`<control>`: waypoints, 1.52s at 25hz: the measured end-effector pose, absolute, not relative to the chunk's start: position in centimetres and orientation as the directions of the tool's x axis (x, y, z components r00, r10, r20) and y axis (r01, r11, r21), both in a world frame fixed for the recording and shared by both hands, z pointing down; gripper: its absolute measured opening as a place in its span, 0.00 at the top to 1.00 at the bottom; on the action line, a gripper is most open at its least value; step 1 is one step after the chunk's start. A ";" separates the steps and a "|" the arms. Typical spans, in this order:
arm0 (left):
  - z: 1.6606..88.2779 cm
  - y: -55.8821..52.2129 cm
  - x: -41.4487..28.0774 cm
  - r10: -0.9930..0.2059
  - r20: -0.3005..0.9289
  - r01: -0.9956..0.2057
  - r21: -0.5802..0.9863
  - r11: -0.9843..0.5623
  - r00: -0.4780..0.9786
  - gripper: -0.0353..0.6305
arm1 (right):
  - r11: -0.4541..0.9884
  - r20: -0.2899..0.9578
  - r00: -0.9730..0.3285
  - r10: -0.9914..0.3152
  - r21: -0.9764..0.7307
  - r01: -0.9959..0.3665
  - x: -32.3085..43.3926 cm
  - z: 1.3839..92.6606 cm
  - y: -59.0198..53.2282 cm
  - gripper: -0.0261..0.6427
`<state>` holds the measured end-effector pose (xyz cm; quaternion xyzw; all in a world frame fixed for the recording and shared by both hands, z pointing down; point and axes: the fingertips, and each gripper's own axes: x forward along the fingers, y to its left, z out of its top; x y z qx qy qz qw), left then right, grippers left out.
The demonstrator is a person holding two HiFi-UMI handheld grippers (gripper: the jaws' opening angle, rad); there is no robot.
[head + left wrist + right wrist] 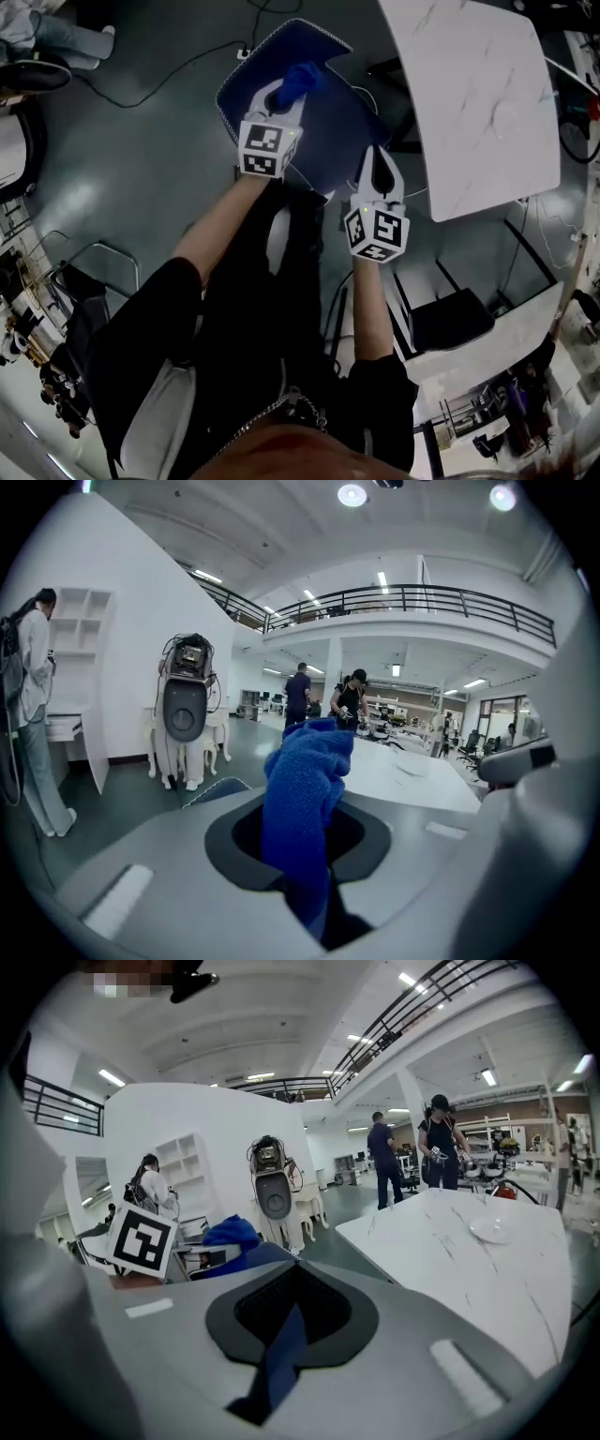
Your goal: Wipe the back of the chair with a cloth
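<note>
Left gripper view, entry one: the left gripper (pixel 302 847) was recorded clenched on the cloth (pixel 306 785), a blue terry piece bunched upright between the jaws and standing out above their tips.

Progress, as judged: the cloth was taken up and carried to the chair. No wiping contact could be confirmed, so the wiping of the back was reckoned as all or mostly left to do.

Head view, entry two: the left gripper (pixel 281 101) was seen over the chair (pixel 328 117), a blue padded piece with pale piping, with the cloth (pixel 302 77) held above its surface. Whether cloth and chair touched could not be told.

Right gripper view, entry three: the right gripper (pixel 286 1330) was recorded with its jaws drawn together on a narrow dark-blue strip, taken to be an edge of the chair. In the head view the right gripper (pixel 376 161) was set against the chair's near right edge, apparently for steadying.

Surroundings: a white marbled table (pixel 469 94) was noted just beside the chair, over a grey floor (pixel 141 150).
</note>
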<state>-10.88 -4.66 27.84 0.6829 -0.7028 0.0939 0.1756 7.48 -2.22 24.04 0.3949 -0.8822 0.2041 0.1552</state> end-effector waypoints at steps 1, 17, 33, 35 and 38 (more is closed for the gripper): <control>28.4 -5.1 -11.2 -0.927 0.375 -0.992 0.105 0.069 -0.025 0.86 | 0.622 0.436 -0.645 -0.628 -0.216 -0.752 7.2 24.5 -2.3 0.96; 39.3 -13.6 -14.8 -0.943 0.295 -0.963 0.169 0.211 -0.155 0.86 | 0.646 0.438 -0.658 -0.612 -0.203 -0.736 4.5 37.8 -3.3 0.96; 45.0 -17.1 -16.8 -0.937 0.269 -0.878 0.363 0.313 -0.223 0.86 | 0.622 0.488 -0.653 -0.579 -0.254 -0.741 5.4 46.1 -1.1 0.96; 45.3 -17.8 -16.7 -0.939 0.269 -0.887 0.348 0.304 -0.216 0.87 | 0.609 0.492 -0.643 -0.587 -0.255 -0.751 6.0 46.5 -1.1 0.96; 45.9 -18.5 -16.1 -0.937 0.280 -0.896 0.329 0.297 -0.207 0.87 | 0.589 0.504 -0.628 -0.593 -0.260 -0.765 7.1 47.1 -0.9 0.96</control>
